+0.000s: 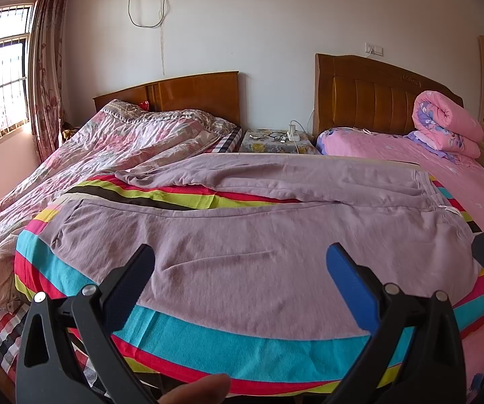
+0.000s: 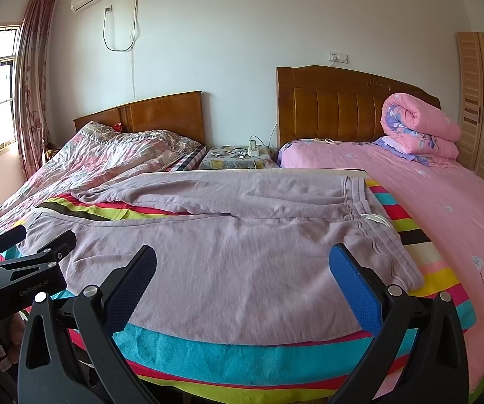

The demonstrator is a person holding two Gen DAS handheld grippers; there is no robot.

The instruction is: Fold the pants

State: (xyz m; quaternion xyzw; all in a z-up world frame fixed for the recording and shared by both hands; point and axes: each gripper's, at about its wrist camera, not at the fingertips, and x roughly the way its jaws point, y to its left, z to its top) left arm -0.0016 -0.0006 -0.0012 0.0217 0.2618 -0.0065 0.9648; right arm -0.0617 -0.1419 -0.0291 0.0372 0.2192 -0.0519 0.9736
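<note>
Item: pants [image 1: 242, 256], lilac knit, drawstring waist. Location: spread flat on a striped blanket [image 1: 188, 340] that covers a raised board across the foot of two beds. Waistband [image 2: 370, 222] lies toward the right, both legs run leftward; the near leg is smooth, the far leg [image 1: 181, 176] is rumpled at its cuff end, and a wedge of blanket shows between the two.

Fold status: none made, by the look of it. Legs are not laid one over the other and the length is not doubled. All folds remain, judged from the lay of the cloth.

Left tool [image 1: 240, 266]: fingers spread wide, grasping nothing, poised over the near leg's mid-section, apart from the cloth. A fingertip of the person shows at the lower edge of that view.

Right tool [image 2: 242, 266]: likewise released and empty, poised over the hip area near the waistband.

Surroundings: floral quilt [image 1: 107, 148] on the left bed, pink bed [image 2: 444, 208] with a rolled pink quilt [image 2: 420, 128] to the right, nightstand [image 2: 238, 158] between the headboards.
</note>
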